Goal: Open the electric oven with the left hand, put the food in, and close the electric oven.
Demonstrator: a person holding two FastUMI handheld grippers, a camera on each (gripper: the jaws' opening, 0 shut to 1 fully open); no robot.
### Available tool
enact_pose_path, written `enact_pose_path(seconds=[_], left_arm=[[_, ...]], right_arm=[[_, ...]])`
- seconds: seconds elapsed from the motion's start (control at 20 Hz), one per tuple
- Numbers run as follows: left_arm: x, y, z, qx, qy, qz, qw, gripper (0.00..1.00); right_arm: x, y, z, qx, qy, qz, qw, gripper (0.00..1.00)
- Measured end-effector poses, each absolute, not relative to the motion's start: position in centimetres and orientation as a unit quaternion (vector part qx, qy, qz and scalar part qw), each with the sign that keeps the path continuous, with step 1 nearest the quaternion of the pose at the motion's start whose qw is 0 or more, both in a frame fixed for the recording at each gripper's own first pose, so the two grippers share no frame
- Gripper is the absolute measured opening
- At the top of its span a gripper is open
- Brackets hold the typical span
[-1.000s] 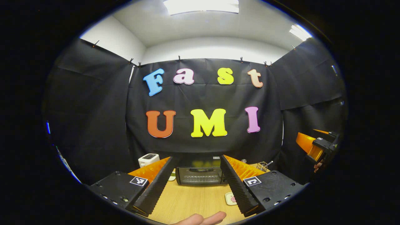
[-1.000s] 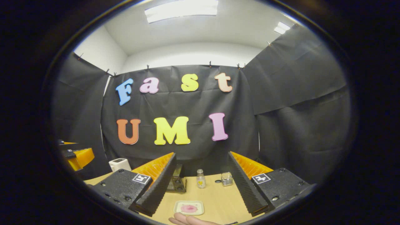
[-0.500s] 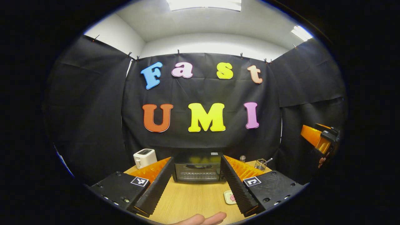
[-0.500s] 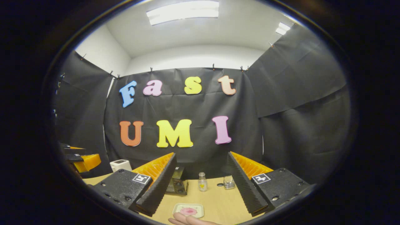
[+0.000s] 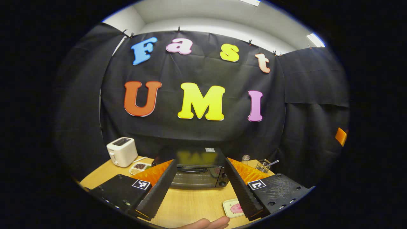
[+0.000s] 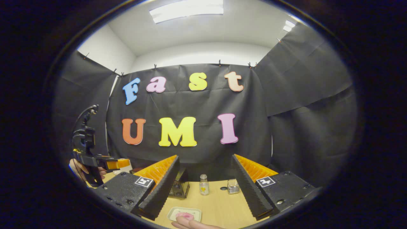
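A black electric oven (image 5: pixel 197 173) with a glass door stands shut at the back of the wooden table (image 5: pixel 187 203). My left gripper (image 5: pixel 200 161) is open and points straight at it, still short of the door. A small plate with pink food (image 5: pixel 233 208) lies at the front right, beside its right finger. In the right gripper view the same plate (image 6: pixel 184 214) lies just below my open right gripper (image 6: pixel 205 158), which holds nothing. The oven's corner (image 6: pixel 178 188) peeks from behind its left finger. The left gripper (image 6: pixel 95 162), in a hand, shows at far left.
A white toaster (image 5: pixel 121 151) and a small dish (image 5: pixel 139 167) sit left of the oven. A wire basket (image 5: pixel 264 165) and a small bottle (image 5: pixel 244 158) stand to its right. A bottle (image 6: pixel 203 185) and a glass jar (image 6: pixel 233 186) stand mid-table. A fingertip (image 6: pixel 190 224) touches the plate's near edge.
My left gripper has moved forward toward the oven and tipped down, so the oven and toaster look larger. The right gripper has barely moved. Both stay open.
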State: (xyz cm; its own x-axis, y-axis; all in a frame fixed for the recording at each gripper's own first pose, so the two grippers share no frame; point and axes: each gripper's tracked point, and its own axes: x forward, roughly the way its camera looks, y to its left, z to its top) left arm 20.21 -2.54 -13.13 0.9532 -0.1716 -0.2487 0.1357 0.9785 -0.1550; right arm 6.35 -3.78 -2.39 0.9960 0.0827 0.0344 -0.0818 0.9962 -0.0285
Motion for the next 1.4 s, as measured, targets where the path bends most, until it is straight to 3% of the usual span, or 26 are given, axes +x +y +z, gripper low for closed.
enact_pose_path(seconds=[0.25, 0.5, 0.6, 1.05, 1.4], left_arm=[[28.4, -2.0, -20.7, -0.026, 0.208, -0.042, 0.977, 0.96], [32.5, -2.6, -27.1, -0.029, 0.283, -0.034, 0.958, 0.95], [34.0, -1.9, -26.8, -0.015, 0.268, -0.030, 0.963, 0.98], [33.8, -2.2, -27.7, 0.008, 0.278, -0.042, 0.960, 0.96], [29.4, -2.1, -28.1, 0.004, 0.247, -0.042, 0.968, 0.95]], right_arm=[[7.8, -6.9, -3.2, -0.019, -0.019, 0.029, 0.999, 1.00], [8.5, -10.2, -5.0, -0.019, -0.008, 0.015, 1.000, 1.00], [8.9, -11.2, -5.7, -0.019, 0.003, 0.009, 1.000, 1.00], [8.5, -9.9, -7.0, -0.031, 0.038, 0.021, 0.999, 1.00], [6.9, -9.3, -7.9, -0.033, 0.054, 0.026, 0.998, 1.00]])
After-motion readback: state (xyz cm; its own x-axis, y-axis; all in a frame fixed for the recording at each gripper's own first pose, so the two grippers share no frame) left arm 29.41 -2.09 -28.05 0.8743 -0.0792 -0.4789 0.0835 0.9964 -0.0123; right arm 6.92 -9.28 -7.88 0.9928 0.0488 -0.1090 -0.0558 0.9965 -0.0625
